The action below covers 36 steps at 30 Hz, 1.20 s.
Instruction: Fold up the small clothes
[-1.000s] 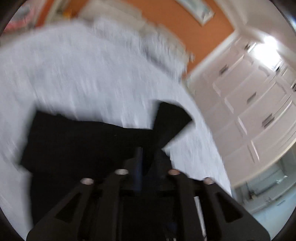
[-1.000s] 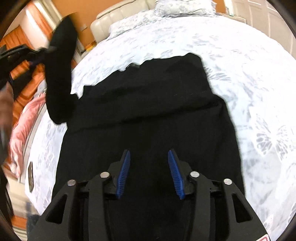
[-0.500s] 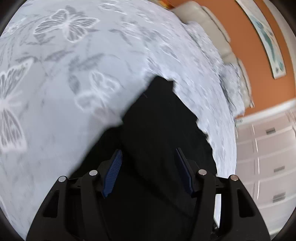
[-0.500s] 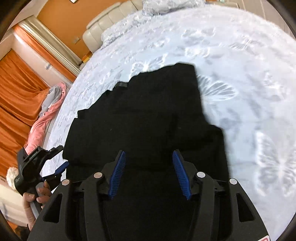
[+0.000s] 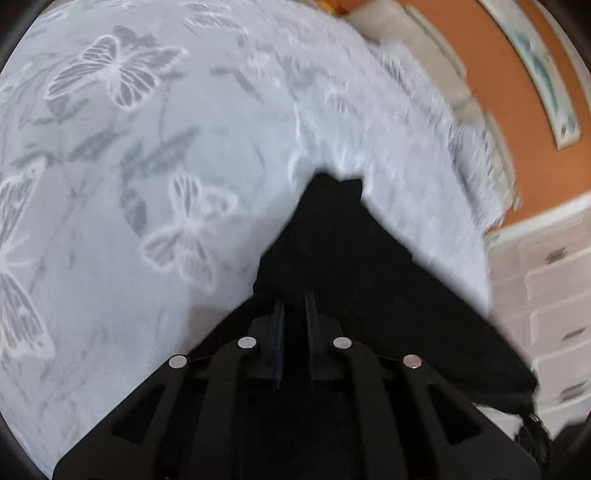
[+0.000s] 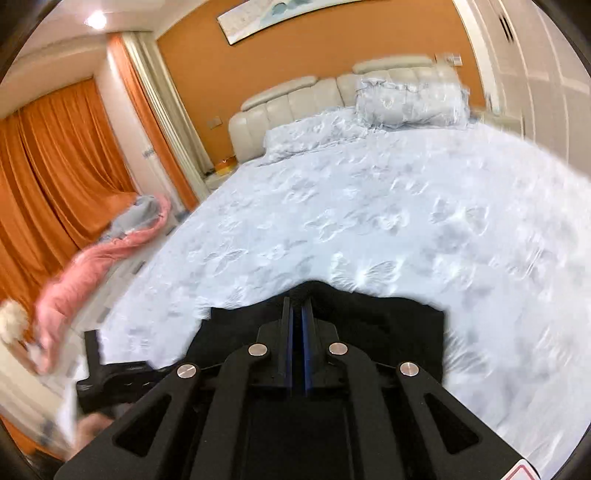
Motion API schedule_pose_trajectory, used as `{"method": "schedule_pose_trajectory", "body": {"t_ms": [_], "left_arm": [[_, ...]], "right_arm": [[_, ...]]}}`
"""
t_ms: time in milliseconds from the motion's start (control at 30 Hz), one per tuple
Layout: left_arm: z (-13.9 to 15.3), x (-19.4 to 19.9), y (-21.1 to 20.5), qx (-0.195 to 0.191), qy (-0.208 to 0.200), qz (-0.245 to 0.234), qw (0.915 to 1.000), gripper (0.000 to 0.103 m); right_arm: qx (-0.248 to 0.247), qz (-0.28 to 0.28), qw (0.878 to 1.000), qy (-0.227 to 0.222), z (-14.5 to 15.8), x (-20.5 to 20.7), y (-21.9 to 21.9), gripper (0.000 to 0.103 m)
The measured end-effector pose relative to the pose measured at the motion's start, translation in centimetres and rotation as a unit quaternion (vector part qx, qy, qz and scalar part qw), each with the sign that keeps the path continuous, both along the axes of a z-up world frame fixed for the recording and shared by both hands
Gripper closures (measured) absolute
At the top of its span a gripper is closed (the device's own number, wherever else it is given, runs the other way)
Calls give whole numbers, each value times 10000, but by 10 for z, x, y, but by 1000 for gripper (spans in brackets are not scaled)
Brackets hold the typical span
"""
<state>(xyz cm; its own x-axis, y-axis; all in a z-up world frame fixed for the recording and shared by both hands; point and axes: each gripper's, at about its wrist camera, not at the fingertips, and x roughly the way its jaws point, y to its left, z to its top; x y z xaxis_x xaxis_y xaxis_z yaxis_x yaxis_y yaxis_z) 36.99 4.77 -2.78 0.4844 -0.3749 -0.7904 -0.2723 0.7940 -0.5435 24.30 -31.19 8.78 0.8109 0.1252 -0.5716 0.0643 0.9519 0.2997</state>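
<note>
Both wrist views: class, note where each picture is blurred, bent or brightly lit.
Left wrist view: motion blur smears the bedspread and drawers at right; nearby butterflies stay sharp.
Right wrist view: fisheye bends the headboard; the pink garment is smeared; a ceiling light glares.

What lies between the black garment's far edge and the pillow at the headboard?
Only bare butterfly-print bedspread, as the right wrist view shows: nothing sits on it between the black garment and the pillow.
</note>
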Motion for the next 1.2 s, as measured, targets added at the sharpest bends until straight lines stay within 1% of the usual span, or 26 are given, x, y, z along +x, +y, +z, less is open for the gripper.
{"method": "schedule_pose_trajectory", "body": {"t_ms": [67, 100, 133, 267, 333, 367, 433, 500, 567, 600, 633, 667, 700, 733, 767, 800, 867, 900, 933, 967, 1000, 1033, 1067, 1100, 1167, 1200], "left_arm": [[-6, -5, -6, 293, 62, -72, 9995, 96], [-5, -8, -8, 372, -3, -50, 9993, 96], [-3, -10, -8, 446, -47, -43, 9990, 96], [-2, -16, -11, 791, -134, -95, 9967, 96], [-1, -16, -10, 828, -125, -101, 9964, 96], [-1, -15, -9, 874, -149, -122, 9960, 96], [0, -15, -6, 1016, -261, -121, 9944, 96], [-5, -17, -3, 932, -222, -150, 9953, 96], [-6, -22, -2, 861, -183, -168, 9960, 95], [-4, -23, -2, 875, -201, -204, 9957, 95], [-2, -25, -3, 947, -227, -251, 9949, 95], [-2, -25, -2, 980, -250, -274, 9945, 94], [-1, -26, -2, 996, -249, -273, 9943, 94], [-2, -26, -1, 993, -245, -255, 9944, 94], [-3, -27, 1, 962, -243, -231, 9948, 94], [-3, -28, 1, 982, -237, -147, 9948, 93], [1, -31, -1, 1160, -245, -70, 9929, 93], [3, -32, -1, 1305, -275, -37, 9911, 92], [5, -32, -2, 1456, -311, -20, 9889, 92], [7, -33, -1, 1649, -326, 47, 9858, 93], [5, -33, 2, 1930, -262, 175, 9807, 94], [0, -31, 7, 1937, -171, 196, 9807, 94], [-10, -28, 13, 1725, -90, 153, 9848, 94], [-9, -29, 15, 1702, -172, 97, 9852, 94], [-3, -28, 15, 1746, -190, -55, 9844, 94], [3, -31, 18, 1601, -212, -88, 9868, 94]], "right_arm": [[-184, -180, 9941, 1054, -60, 25, -20, 100], [-97, -346, 9854, 1665, -96, 32, -33, 100], [160, -405, 9813, 1876, -113, 30, -41, 100], [577, -507, 9893, 1237, -99, 10, -45, 100], [439, -554, 9804, 1841, -131, 18, -46, 100], [551, -564, 9784, 1910, -139, 18, -47, 100], [779, -519, 9831, 1571, -118, 9, -45, 100], [815, -336, 9886, 1223, -104, 3, -39, 100], [537, -223, 9858, 1572, -118, 9, -36, 98], [597, -212, 9802, 1874, -128, 7, -41, 96], [829, -194, 9787, 1866, -129, 7, -45, 89], [959, -220, 9791, 1777, -127, 6, -47, 88], [1086, -278, 9799, 1649, -122, 8, -50, 78], [1131, -334, 9803, 1582, -119, 13, -51, 62], [1128, -368, 9804, 1573, -119, 19, -55, 58], [1062, -350, 9789, 1708, -124, 30, -53, 58], [802, -387, 9751, 2032, -136, 41, -51, 99], [637, -364, 9779, 1958, -130, 46, -43, 99], [581, -309, 9830, 1716, -118, 45, -39, 99], [433, -240, 9906, 1275, -95, 42, -31, 99], [371, -229, 9936, 1045, -85, 33, -31, 99], [339, -256, 9964, 740, -71, 30, -29, 99], [269, -335, 9970, 646, -70, 29, -31, 99], [175, -423, 9958, 795, -81, 36, -35, 100], [19, -611, 9828, 1741, -129, 57, -51, 100], [245, -573, 9798, 1901, -147, 58, -59, 103]]}}
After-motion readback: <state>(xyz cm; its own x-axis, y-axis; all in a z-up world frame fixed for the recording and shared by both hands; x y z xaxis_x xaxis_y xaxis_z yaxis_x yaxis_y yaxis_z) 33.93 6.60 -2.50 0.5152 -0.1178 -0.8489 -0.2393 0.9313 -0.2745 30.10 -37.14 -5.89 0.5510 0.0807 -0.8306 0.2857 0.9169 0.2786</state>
